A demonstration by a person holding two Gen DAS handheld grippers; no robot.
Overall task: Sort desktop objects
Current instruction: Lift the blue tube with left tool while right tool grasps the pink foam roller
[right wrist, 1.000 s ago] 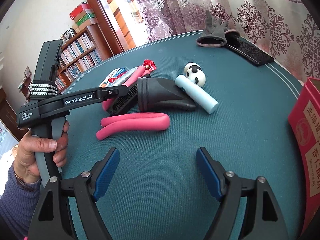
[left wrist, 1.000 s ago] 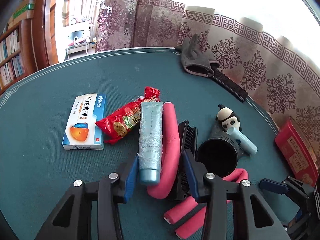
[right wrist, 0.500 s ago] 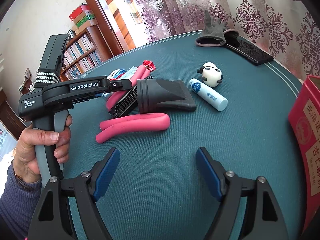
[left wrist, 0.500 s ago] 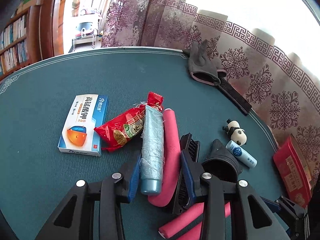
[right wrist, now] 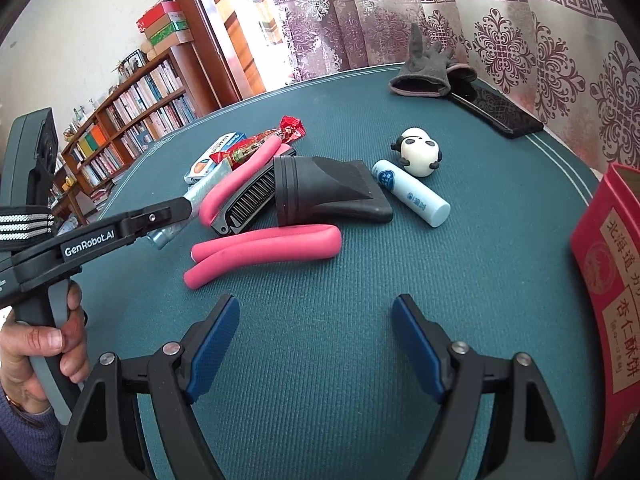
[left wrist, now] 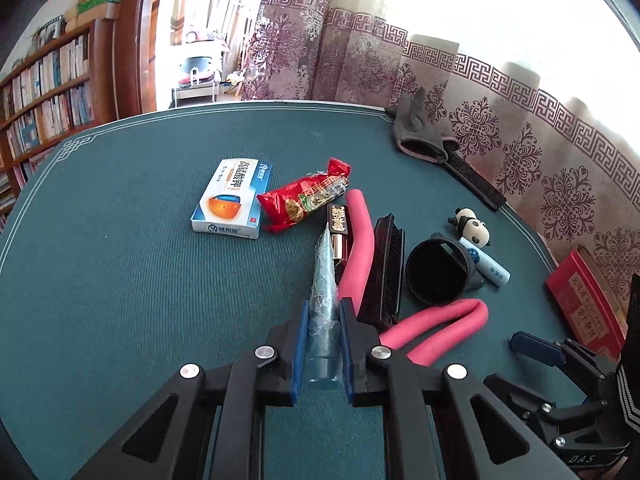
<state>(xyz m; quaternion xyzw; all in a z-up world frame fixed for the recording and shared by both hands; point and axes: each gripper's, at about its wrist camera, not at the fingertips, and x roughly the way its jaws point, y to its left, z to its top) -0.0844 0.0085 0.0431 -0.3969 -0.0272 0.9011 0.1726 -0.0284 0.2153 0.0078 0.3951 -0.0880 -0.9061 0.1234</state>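
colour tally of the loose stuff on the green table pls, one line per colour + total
Pink: 2, the straight foam roller and the bent foam roller
Black: 4, comb, nozzle, flat case, small gold-printed case
Red: 2, snack packet, tin
Blue: 3, medicine box, tube held in the left gripper, lip balm
Grey: 1, glove
White and black: 1, panda
Total: 13

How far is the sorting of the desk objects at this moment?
Nothing looks sorted yet. In hand: the left claw is shut on the blue tube. The right claw is open and empty. Left: the pile, including red snack pack, medicine box, black comb and panda toy.
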